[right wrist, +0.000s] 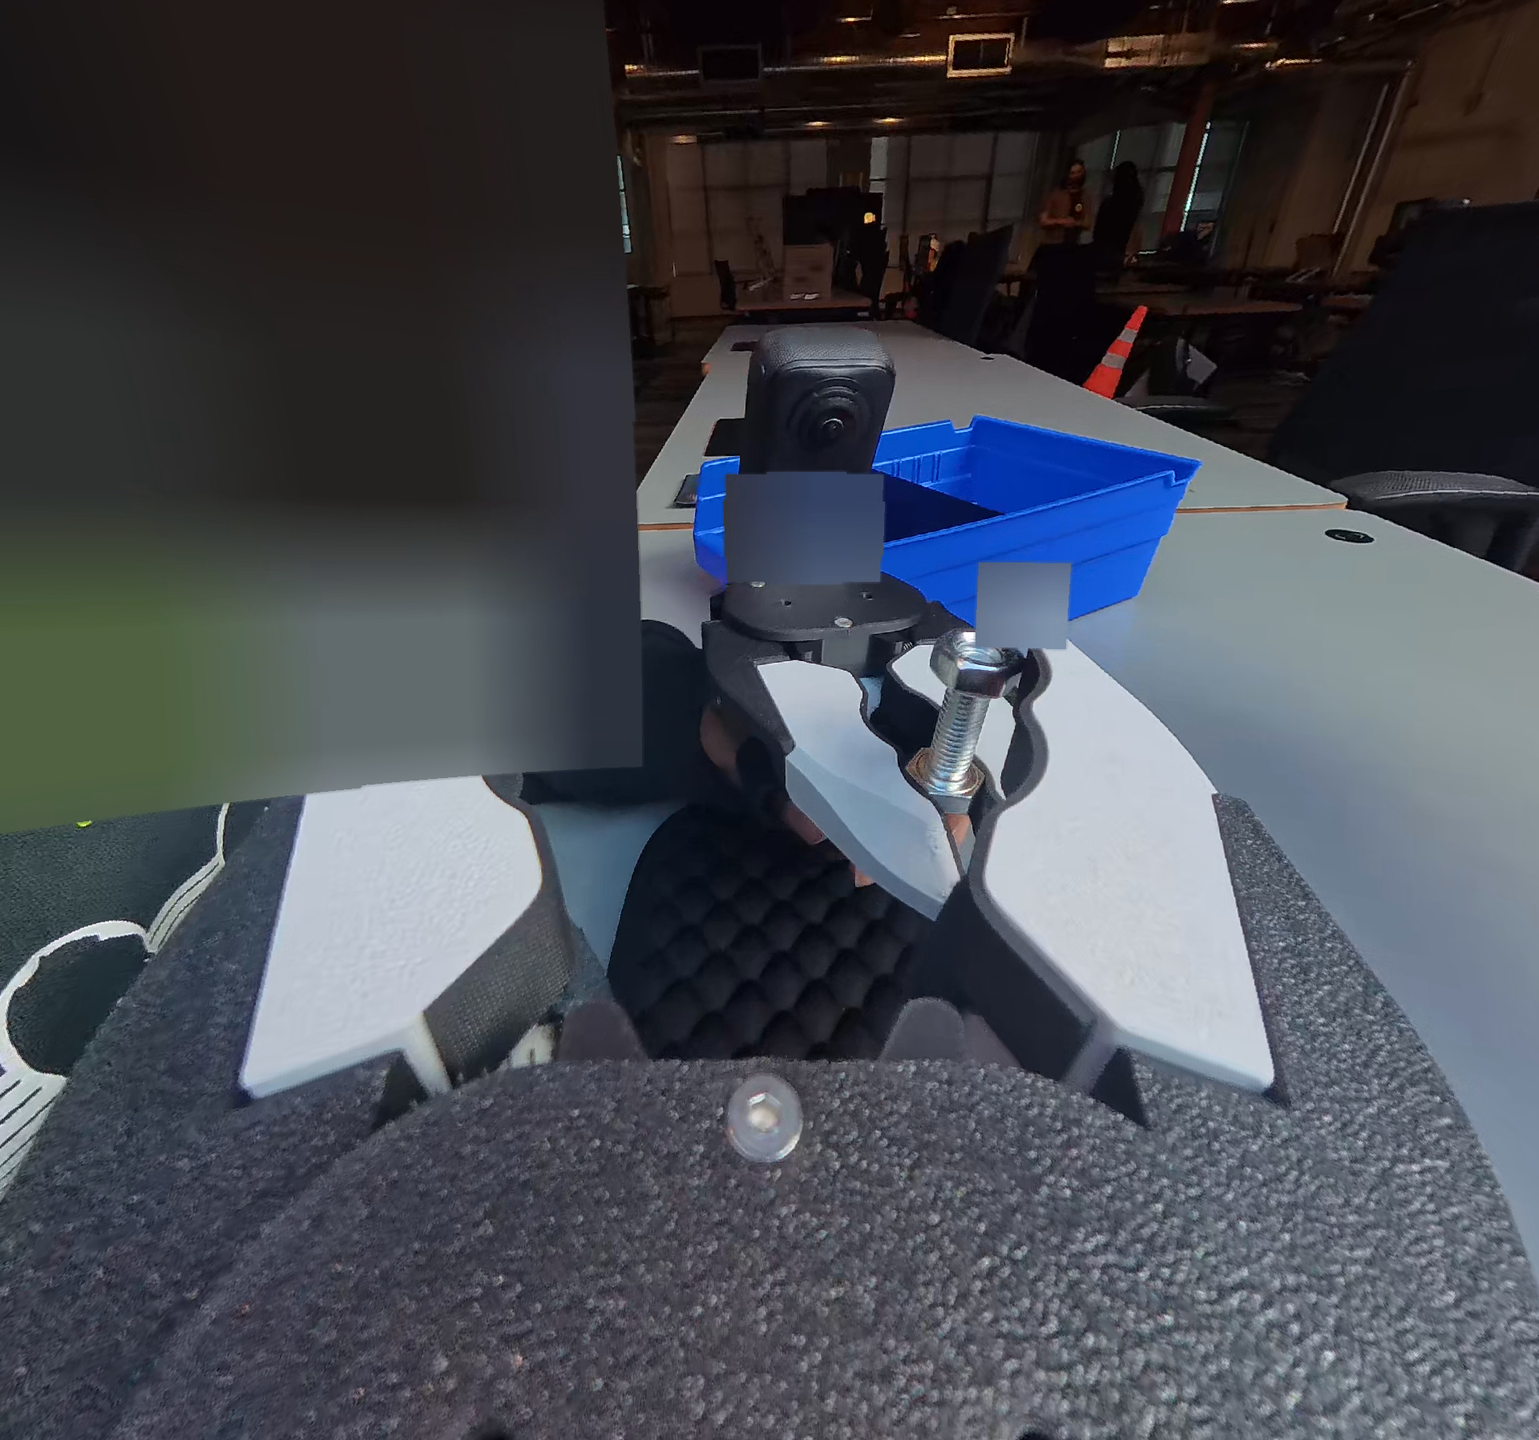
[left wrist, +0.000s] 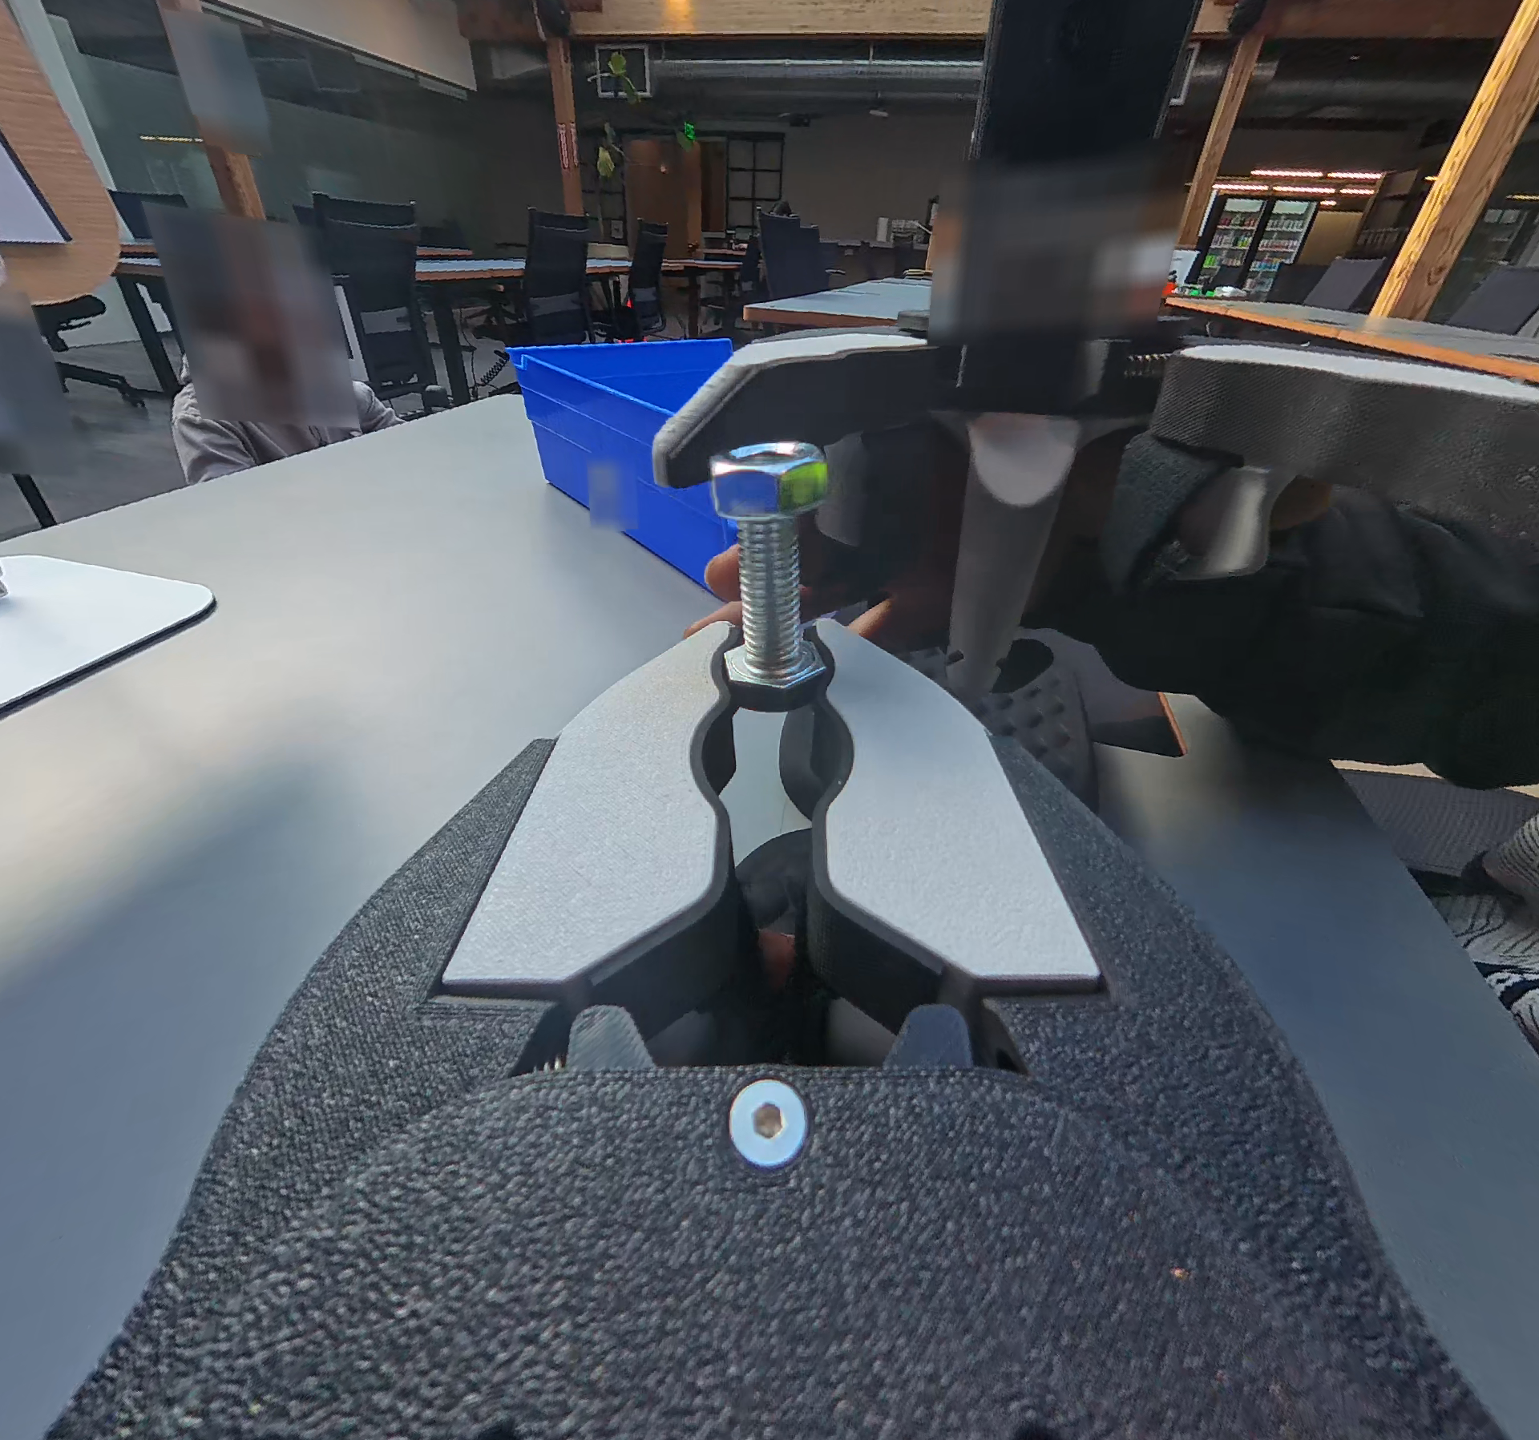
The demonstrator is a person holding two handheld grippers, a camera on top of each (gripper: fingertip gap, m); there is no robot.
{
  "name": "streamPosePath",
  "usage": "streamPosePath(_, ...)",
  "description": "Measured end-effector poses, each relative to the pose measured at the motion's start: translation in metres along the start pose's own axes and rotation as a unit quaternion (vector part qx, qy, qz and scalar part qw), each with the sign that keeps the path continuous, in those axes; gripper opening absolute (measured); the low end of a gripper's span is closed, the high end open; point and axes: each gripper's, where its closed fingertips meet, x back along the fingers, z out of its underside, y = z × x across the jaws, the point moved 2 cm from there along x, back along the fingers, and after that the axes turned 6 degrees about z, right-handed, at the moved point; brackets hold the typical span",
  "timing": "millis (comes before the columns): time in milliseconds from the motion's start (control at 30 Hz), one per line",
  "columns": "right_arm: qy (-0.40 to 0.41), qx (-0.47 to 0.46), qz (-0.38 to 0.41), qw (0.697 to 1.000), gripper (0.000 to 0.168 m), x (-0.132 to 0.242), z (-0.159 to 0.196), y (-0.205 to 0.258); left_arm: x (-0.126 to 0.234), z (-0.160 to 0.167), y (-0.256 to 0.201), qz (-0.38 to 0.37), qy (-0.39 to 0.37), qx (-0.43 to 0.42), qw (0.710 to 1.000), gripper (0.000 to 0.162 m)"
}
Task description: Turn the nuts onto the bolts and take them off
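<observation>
Left gripper (left wrist: 774,671) clamps the lower nut (left wrist: 774,669) of an upright steel bolt (left wrist: 770,597) before the blue bin (left wrist: 616,409); right gripper (right wrist: 754,809) gapes, one finger beside the bolt's hex head (left wrist: 768,477). Rigid, slick metal: grip flats, not threads.

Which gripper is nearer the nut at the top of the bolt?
Right. The open right gripper has one fingertip beside the nut; the left gripper is shut on the bolt at its lower end, below the nut.

Both wrist cams close, facing each other; share bolt (left wrist: 770,567), blue bin (right wrist: 1083,517)
</observation>
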Motion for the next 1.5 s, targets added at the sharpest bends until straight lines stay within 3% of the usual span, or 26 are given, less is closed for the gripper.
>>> streamPosePath(267, 0.000, 0.005, 0.016, 1.000, 0.107, 0.012, 0.001, 0.007, 0.000, 0.000, 0.000, -0.001, -0.001, 0.000, 1.000, 0.013)
streamPosePath(367, 0.008, 0.007, 0.008, 1.000, 0.094, 0.015, 0.004, 0.013, 0.000, 0.000, 0.000, -0.001, -0.001, 0.001, 1.000, 0.013)
streamPosePath(467, 0.016, 0.032, -0.002, 0.999, 0.066, 0.020, 0.007, 0.018, 0.000, 0.000, 0.000, 0.001, -0.001, -0.001, 1.000, 0.013)
streamPosePath(567, -0.012, 0.049, 0.046, 0.998, 0.053, 0.025, 0.001, 0.001, 0.000, 0.000, -0.001, 0.002, 0.000, -0.002, 1.000, 0.013)
streamPosePath(633, -0.029, 0.042, 0.082, 0.995, 0.063, 0.025, -0.002, -0.015, 0.000, 0.000, -0.001, 0.003, 0.000, -0.002, 1.000, 0.013)
streamPosePath(700, -0.040, 0.030, 0.094, 0.994, 0.088, 0.019, -0.003, -0.025, 0.000, 0.000, -0.001, 0.005, 0.001, -0.003, 1.000, 0.013)
streamPosePath(800, -0.040, 0.010, 0.072, 0.997, 0.113, 0.002, 0.000, -0.026, -0.001, 0.001, -0.002, 0.007, 0.004, -0.004, 1.000, 0.014)
streamPosePath(900, -0.011, 0.004, 0.039, 0.999, 0.125, -0.016, 0.007, -0.020, -0.001, 0.001, -0.003, 0.009, 0.008, -0.006, 1.000, 0.014)
streamPosePath(1200, 0.043, 0.050, 0.012, 0.998, 0.128, -0.024, 0.013, -0.001, -0.002, 0.002, -0.002, 0.007, 0.010, -0.006, 1.000, 0.014)
streamPosePath(1500, 0.027, 0.036, 0.041, 0.998, 0.123, -0.004, 0.010, 0.004, -0.001, 0.000, -0.001, 0.002, 0.004, -0.002, 1.000, 0.014)
